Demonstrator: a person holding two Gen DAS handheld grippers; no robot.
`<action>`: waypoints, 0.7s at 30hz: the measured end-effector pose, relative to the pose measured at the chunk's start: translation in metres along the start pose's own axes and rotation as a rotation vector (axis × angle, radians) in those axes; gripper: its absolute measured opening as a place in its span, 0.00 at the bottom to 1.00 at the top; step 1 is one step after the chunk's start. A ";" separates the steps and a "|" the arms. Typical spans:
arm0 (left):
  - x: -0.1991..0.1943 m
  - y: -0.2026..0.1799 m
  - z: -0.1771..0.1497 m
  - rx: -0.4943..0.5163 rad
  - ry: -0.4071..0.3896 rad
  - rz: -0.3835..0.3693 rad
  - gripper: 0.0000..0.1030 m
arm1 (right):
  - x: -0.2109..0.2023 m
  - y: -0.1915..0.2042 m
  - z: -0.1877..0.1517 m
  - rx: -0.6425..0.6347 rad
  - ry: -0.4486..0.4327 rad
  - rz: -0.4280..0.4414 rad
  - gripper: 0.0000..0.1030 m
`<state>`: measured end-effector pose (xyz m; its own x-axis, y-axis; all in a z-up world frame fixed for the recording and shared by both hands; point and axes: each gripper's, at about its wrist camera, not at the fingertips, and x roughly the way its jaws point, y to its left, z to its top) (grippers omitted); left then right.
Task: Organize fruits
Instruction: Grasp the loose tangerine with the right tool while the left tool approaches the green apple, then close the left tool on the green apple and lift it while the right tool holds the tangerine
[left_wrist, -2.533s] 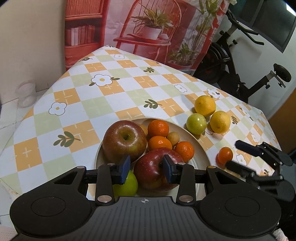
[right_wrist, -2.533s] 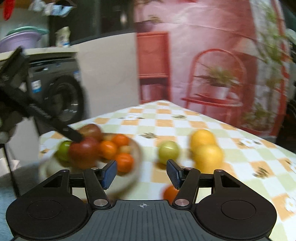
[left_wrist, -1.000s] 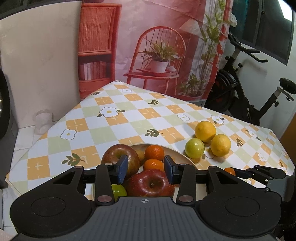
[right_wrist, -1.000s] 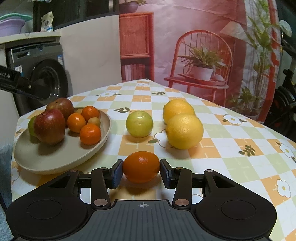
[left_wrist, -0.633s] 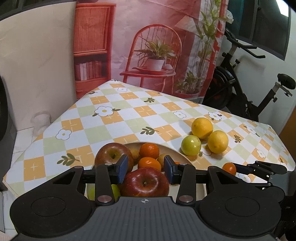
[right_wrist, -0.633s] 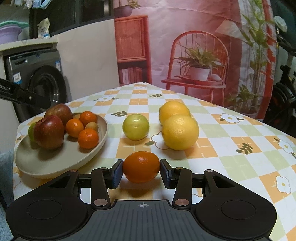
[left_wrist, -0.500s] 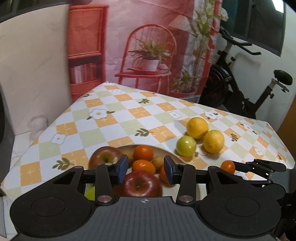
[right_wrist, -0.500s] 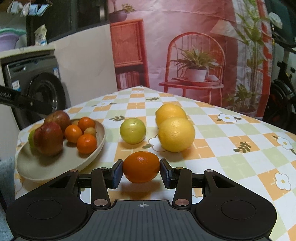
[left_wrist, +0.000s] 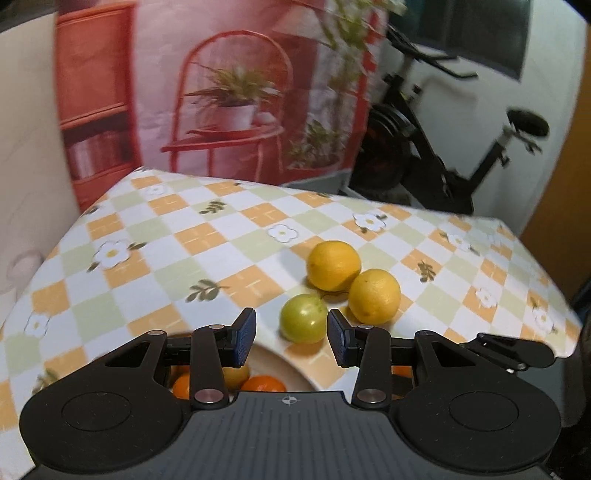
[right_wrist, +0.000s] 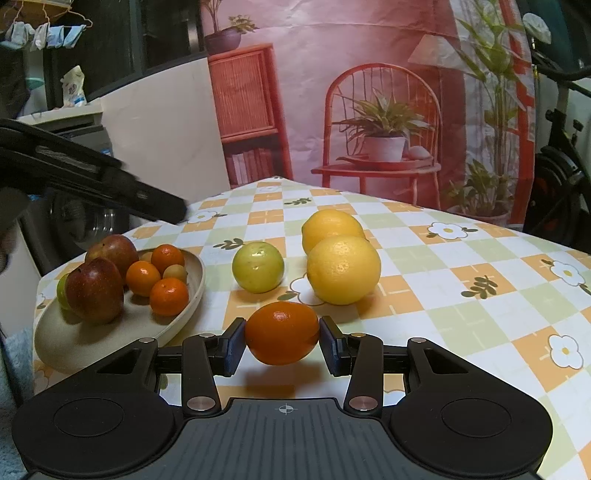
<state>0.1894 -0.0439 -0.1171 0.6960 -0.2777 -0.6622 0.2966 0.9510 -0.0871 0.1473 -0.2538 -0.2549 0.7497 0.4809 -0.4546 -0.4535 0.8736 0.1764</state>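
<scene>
Left gripper (left_wrist: 291, 334) has swung right, off the beige shallow ceramic plate (right_wrist: 110, 332) of red apples and small tangerines, jaws narrowly apart, empty, framing the round green fruit (left_wrist: 303, 318) on the checked tablecloth (left_wrist: 192, 236). Right gripper (right_wrist: 282, 345) clamps the small orange tangerine (right_wrist: 282, 332), two yellow lemons (right_wrist: 343, 269) behind.

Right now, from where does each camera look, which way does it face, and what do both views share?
Left wrist: on the left gripper, facing down over the plate rim toward the green fruit; its open fingers show.
Right wrist: on the right gripper, looking across the table; its fingers clamp a small orange.
Shared: the green fruit, two yellow fruits, the plate, each other's gripper.
</scene>
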 end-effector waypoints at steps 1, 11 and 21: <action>0.005 -0.002 0.001 0.021 0.009 0.000 0.43 | 0.000 0.000 -0.001 0.001 0.000 0.000 0.38; 0.049 -0.006 0.006 0.041 0.068 -0.035 0.43 | 0.000 -0.001 -0.001 0.015 -0.006 -0.018 0.38; 0.069 0.003 0.004 -0.038 0.114 -0.062 0.54 | 0.001 -0.003 0.000 0.023 -0.003 -0.020 0.38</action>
<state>0.2407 -0.0610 -0.1600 0.5974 -0.3210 -0.7349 0.3100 0.9376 -0.1576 0.1492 -0.2561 -0.2557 0.7597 0.4636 -0.4559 -0.4271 0.8845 0.1877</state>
